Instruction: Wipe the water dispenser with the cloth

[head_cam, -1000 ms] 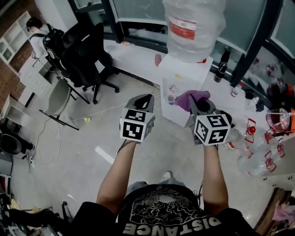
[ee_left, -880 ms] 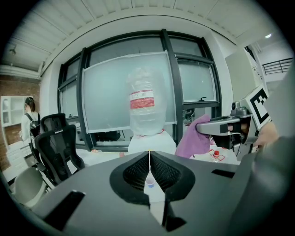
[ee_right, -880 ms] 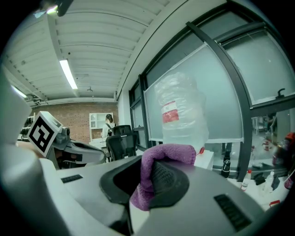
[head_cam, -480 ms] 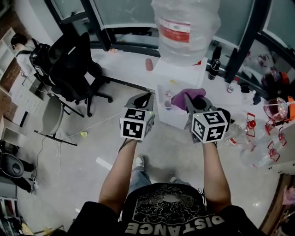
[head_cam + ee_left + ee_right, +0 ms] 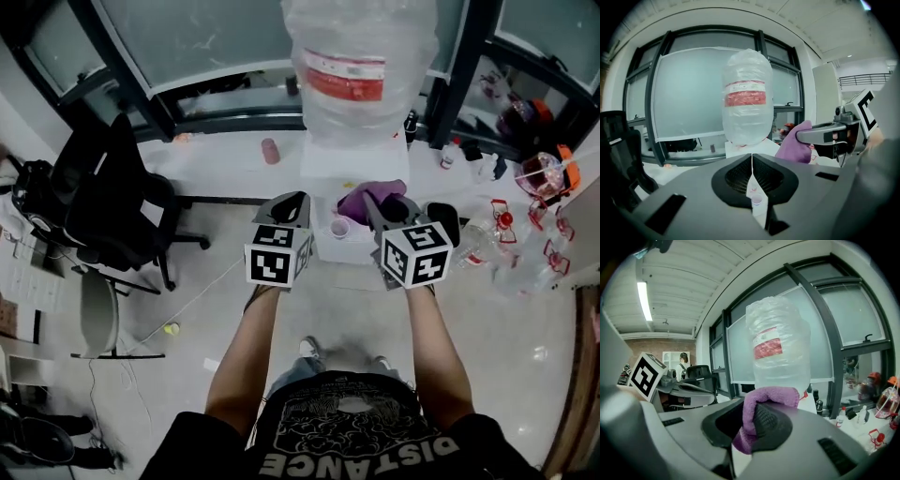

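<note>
The right gripper (image 5: 750,420) was clenched on the purple cloth (image 5: 764,395), a fold pushed out past the jaws, likely so that fabric rather than plastic would meet the water dispenser (image 5: 349,169) just ahead. The left gripper (image 5: 752,161) was pressed together on nothing, held alongside as a spare. The dispenser, topped by an upturned bottle (image 5: 361,66), stood on the pale floor (image 5: 225,309) against a dark-framed window wall (image 5: 187,47), with an office chair (image 5: 108,202) to the person's left

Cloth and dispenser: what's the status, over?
Right tool shut on purple cloth. Left tool shut, empty. Water dispenser straight ahead, cup at its front.
</note>
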### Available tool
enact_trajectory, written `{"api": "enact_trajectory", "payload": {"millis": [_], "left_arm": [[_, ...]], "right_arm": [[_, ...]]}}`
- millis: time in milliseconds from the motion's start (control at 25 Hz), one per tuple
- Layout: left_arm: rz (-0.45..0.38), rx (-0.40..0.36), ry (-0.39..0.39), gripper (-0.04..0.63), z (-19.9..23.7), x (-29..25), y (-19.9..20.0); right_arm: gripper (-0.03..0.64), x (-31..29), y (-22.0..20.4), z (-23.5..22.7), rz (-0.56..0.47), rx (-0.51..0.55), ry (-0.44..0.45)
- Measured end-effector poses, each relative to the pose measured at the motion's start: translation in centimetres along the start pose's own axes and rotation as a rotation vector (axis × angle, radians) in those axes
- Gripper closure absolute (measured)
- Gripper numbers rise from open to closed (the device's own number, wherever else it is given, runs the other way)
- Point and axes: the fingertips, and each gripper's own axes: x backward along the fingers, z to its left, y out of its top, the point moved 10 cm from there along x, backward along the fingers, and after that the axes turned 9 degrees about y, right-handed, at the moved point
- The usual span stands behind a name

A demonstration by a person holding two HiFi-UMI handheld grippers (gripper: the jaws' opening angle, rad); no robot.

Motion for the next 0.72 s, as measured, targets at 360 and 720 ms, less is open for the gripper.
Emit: {"api": "enact_trajectory", "payload": {"millis": [360,720], "left_arm": [[-0.002,-0.029,-0.125,0.566,4.6,-3.4,-0.7],[-0.016,-0.039,-0.186,0.566,6.1,-5.0,-1.4]], "right_arm": [[0.575,-3.9,-0.6,1.6,0.025,-0.02,-0.108],[0.575,-6.5,-1.8,2.6,0.018,-0.051,-0.126]]}}
